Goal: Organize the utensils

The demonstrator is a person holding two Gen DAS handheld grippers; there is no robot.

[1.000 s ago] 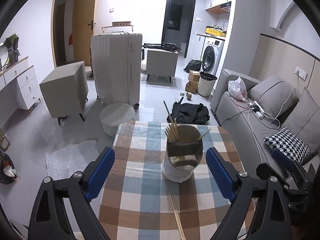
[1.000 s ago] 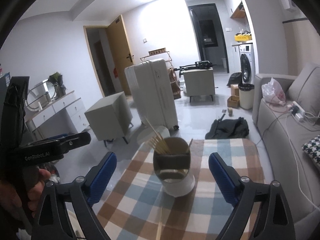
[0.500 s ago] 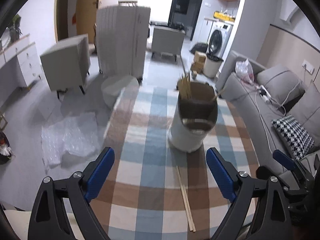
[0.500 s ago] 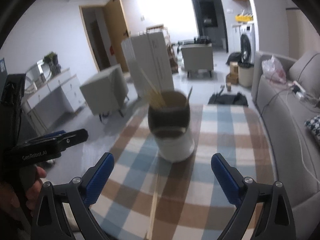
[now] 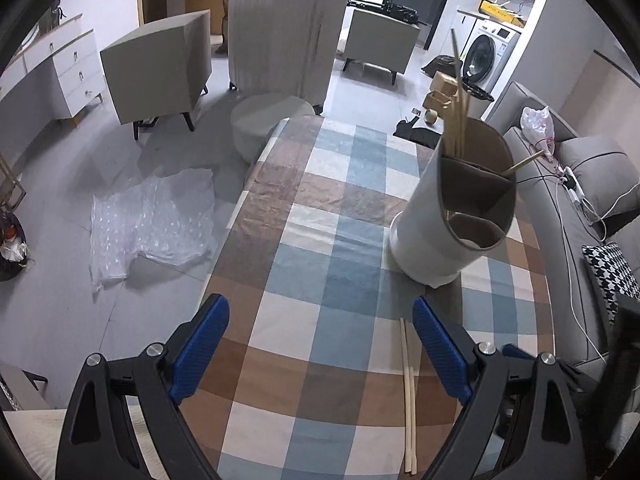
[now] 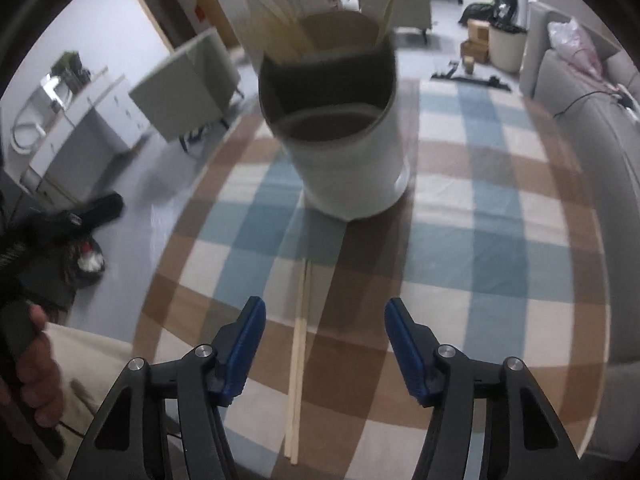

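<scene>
1. Floor, left of the counter: bubble wrap sheet (image 5: 152,220) lies at 9 o'clock in the left wrist view; a grey cabinet (image 5: 160,68) and a white suitcase (image 5: 284,28) stand beyond it at 11 to 12 o'clock.
2. Counter (image 5: 320,240): checked cloth in blue, brown and white. Its left edge runs from 7 to 12 o'clock in the left wrist view, with open floor beyond. The cloth's middle and left side are bare.
3. Left tongs (image 5: 320,348): blue pads wide apart, nothing between them, over bare cloth.
4. Loose chopsticks (image 5: 408,396): one pair flat on the counter, side by side, just inside the right pad of the left tongs. In the right wrist view the pair (image 6: 298,356) lies between the pads, nearer the left one, running towards 12 o'clock.
5. Right tongs (image 6: 324,344): pads closing, not touching the pair; the view is blurred.
6. Utensil holder (image 5: 448,216): white, divided cylinder, upright at 2 o'clock of the left tongs, 12 o'clock of the right; more chopsticks (image 5: 460,92) stand in its far compartment.
7. Sofa (image 5: 580,184): just beside the counter's right edge.
</scene>
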